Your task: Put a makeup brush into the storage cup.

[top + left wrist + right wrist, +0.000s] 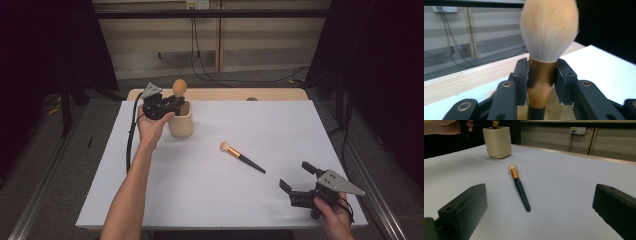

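While the right gripper (pixel 298 176) rests low at the near right corner of the white table (pixel 300 125), its jaws stand wide apart with nothing between them, aimed toward the small brush (pixel 518 188) lying flat at mid-table.

Small brush: dark tapered handle, gold ferrule, short pale tuft; handle end points toward the right gripper, tuft away toward the cup. Judged light and stiff along the handle. The handle looks smooth and rounded, so it may roll or slip under a flat pad. Best hold is likely across the handle just behind the ferrule, or on the ferrule itself, never on the bristles, which would crush and splay.

Farther back at the table's left, the left gripper (pixel 172 103) is clamped on the large brush (pixel 548 32). Its pads press both sides of the copper ferrule just below the full, soft, peach-tipped head. Brush stands upright, handle down inside the cream cup (pixel 180 120). The grip looks centred and the bristles are untouched.

Cup: squarish, thick-walled, likely ceramic or similar; it could tip if the handle drags on its rim.
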### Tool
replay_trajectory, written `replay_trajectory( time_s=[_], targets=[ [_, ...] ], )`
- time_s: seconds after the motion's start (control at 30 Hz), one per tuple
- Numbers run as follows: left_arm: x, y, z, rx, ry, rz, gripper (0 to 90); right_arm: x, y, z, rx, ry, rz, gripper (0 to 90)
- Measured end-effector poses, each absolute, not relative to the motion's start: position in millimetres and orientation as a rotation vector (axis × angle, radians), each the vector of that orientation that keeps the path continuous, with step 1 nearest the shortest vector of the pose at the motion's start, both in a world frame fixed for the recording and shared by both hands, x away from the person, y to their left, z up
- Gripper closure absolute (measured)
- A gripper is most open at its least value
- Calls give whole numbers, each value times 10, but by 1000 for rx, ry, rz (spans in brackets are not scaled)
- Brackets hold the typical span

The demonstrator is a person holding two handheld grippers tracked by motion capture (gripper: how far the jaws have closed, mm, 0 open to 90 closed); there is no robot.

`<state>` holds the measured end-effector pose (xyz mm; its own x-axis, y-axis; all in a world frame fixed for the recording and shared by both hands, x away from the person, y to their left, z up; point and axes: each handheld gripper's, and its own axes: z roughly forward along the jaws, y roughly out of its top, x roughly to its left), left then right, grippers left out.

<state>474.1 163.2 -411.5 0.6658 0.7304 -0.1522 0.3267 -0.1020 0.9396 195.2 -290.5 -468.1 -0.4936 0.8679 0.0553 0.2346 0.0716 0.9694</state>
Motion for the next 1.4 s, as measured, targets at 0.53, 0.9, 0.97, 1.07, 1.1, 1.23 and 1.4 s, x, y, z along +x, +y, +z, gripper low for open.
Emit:
replay_trajectory(
  time_s=[0.53,0.9,0.97,1.07,1.1,1.23,1.4],
  targets=[
    [4687,1634,-4153,1725,836,433,512,1955,-2907,-4681,1094,1789,1454,0],
    [4575,1734,-4083,1681,912,463,160,1956,-2918,-4677,1100,1776,1456,0],
    [4556,1756,-4076,1675,923,460,123,1959,-2914,-4679,1099,1781,1453,0],
    [4527,1788,-4051,1691,935,459,68,1963,-2905,-4679,1106,1776,1460,0],
    [4519,1799,-4043,1702,943,458,64,1965,-2905,-4679,1105,1777,1459,0],
    [4461,1827,-4004,1712,941,433,21,1968,-2907,-4681,1095,1784,1451,0],
    [4353,1836,-3956,1726,907,446,21,1968,-2903,-4680,1095,1785,1451,0]
  ],
)
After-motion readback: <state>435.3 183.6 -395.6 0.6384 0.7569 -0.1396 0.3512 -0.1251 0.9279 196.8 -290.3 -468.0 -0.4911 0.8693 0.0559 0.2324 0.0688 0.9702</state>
